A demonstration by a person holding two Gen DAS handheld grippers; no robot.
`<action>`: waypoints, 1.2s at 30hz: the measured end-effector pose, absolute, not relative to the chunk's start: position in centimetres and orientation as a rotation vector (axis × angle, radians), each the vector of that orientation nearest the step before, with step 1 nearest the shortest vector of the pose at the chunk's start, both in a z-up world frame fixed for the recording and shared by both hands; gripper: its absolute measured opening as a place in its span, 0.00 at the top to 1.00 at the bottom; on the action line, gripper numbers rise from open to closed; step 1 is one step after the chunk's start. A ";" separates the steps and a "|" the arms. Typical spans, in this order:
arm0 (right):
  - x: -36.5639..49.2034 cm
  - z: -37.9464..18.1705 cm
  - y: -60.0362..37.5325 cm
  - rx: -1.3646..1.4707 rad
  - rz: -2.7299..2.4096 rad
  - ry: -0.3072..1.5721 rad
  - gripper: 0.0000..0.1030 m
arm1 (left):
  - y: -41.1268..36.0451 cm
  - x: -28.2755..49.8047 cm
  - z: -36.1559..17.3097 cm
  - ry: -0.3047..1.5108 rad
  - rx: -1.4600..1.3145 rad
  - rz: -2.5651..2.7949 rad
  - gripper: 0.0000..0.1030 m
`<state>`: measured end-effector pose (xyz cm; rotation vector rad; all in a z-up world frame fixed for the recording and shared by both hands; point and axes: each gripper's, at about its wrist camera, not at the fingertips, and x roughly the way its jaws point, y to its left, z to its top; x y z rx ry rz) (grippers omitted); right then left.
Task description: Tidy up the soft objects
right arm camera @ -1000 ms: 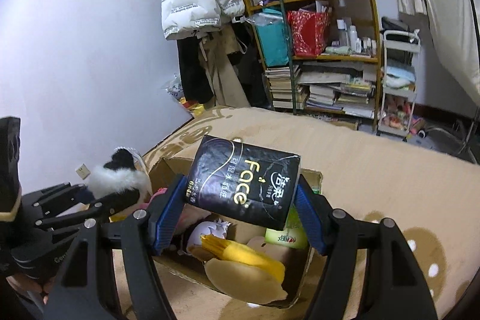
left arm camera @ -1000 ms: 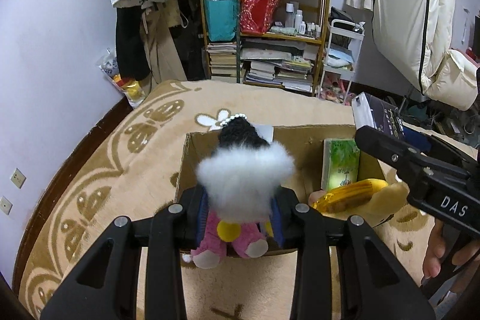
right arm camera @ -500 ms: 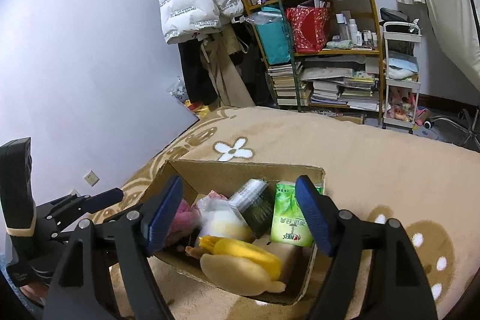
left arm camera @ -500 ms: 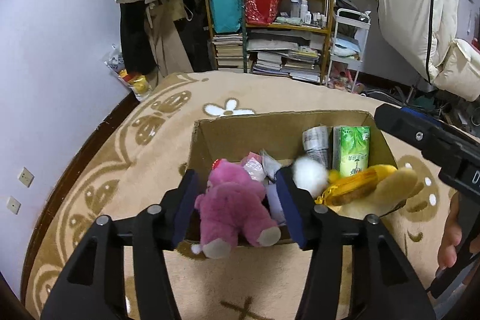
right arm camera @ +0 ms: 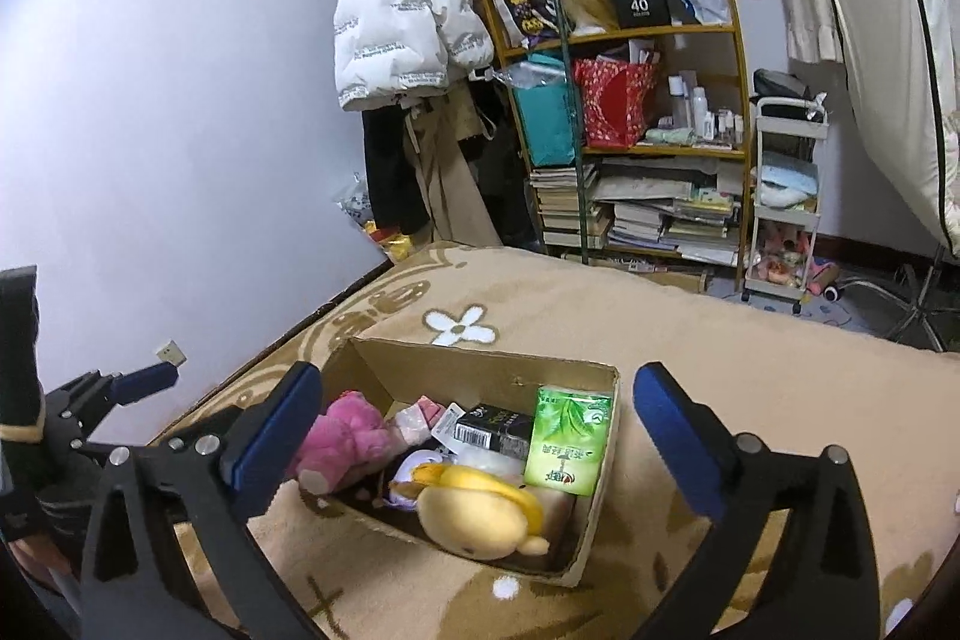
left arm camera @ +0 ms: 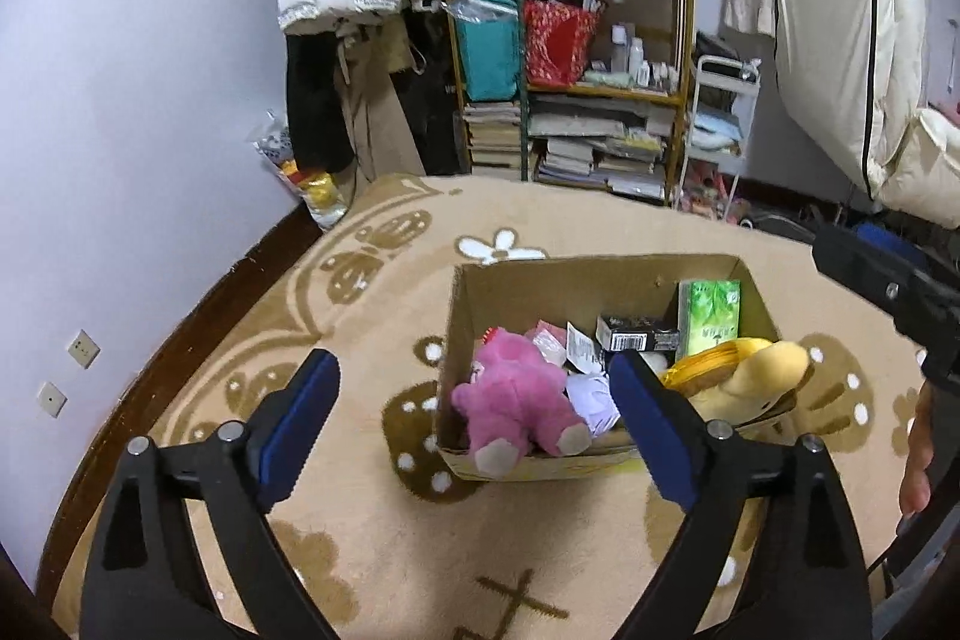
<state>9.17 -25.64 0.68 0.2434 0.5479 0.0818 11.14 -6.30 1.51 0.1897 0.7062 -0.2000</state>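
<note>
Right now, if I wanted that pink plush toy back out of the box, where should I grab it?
Probably its rump and legs: the pink plush toy lies with its feet hanging over the cardboard box near wall, so come from the near side, jaws across the body.

1 box (left arm camera: 516, 292) w/ 2 plush toys (pink (left arm camera: 516, 403), yellow (left arm camera: 756, 382)), 2 tissue packs.

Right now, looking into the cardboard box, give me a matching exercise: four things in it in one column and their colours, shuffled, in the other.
Things:
1. plush bear
2. tissue pack standing upright
3. soft toy at the box's near corner
4. boxed pack lying flat

Colours:
A. green
B. black
C. pink
D. yellow

Pairs: 1-C, 2-A, 3-D, 4-B
</note>
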 end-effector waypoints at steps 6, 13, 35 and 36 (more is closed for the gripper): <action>6.8 2.4 -25.2 0.237 0.068 0.532 0.00 | -4.3 8.7 4.1 0.654 0.173 -0.171 0.03; 3.1 4.5 -24.7 0.217 0.052 0.492 0.00 | -2.4 5.7 6.5 0.609 0.142 -0.148 0.03; -5.0 5.4 -23.8 0.183 0.007 0.413 0.00 | 1.4 -1.9 8.7 0.497 0.119 -0.117 0.03; -5.2 5.2 -23.7 0.177 0.006 0.412 0.00 | 1.5 -2.1 8.6 0.495 0.115 -0.118 0.03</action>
